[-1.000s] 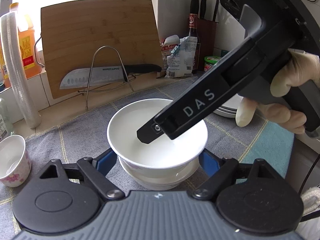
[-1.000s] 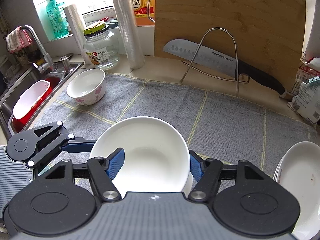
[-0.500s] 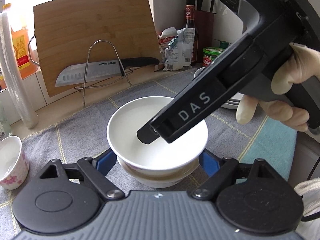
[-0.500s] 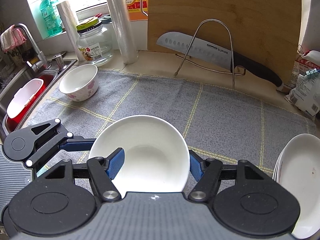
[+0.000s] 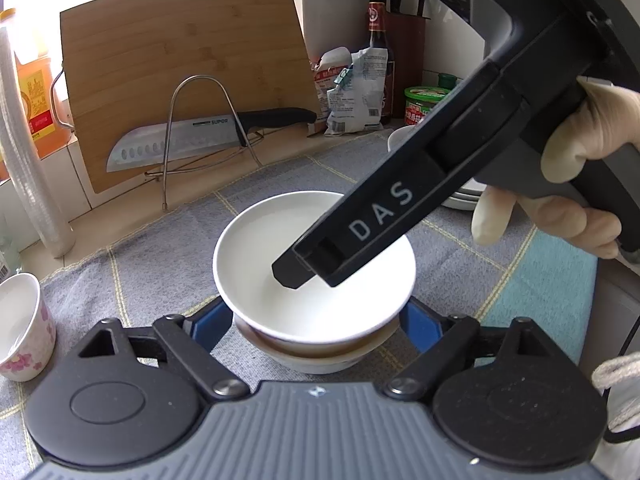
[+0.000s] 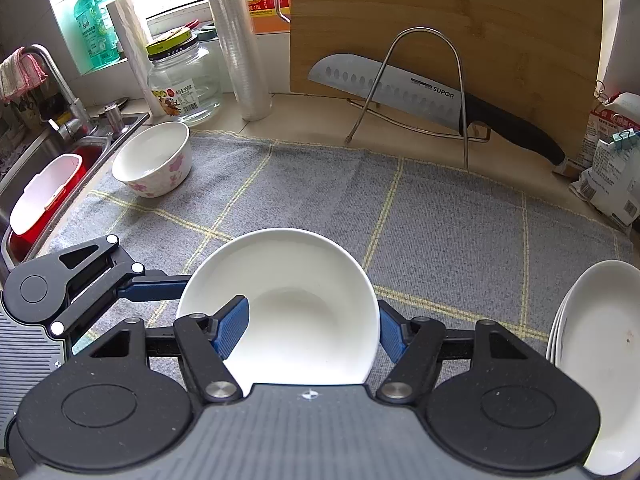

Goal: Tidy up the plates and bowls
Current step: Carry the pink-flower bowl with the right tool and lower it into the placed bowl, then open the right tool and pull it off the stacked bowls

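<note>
Since a second ago the left tool (image 5: 316, 322) is opening off the nested plain white ceramic bowl (image 5: 314, 264) between its pads, right tool (image 6: 314, 330) pinching its rim: glossy, slippery, breakable, best gripped at the rim.

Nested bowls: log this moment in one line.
right gripper: shut on top bowl wall | left gripper: jaws opening, lower bowl between them | top bowl: nested in lower bowl

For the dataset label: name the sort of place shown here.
A home kitchen counter, most likely: a knife on a rack before a cutting board, a sink with a tap, and bowls on a dish mat.
</note>
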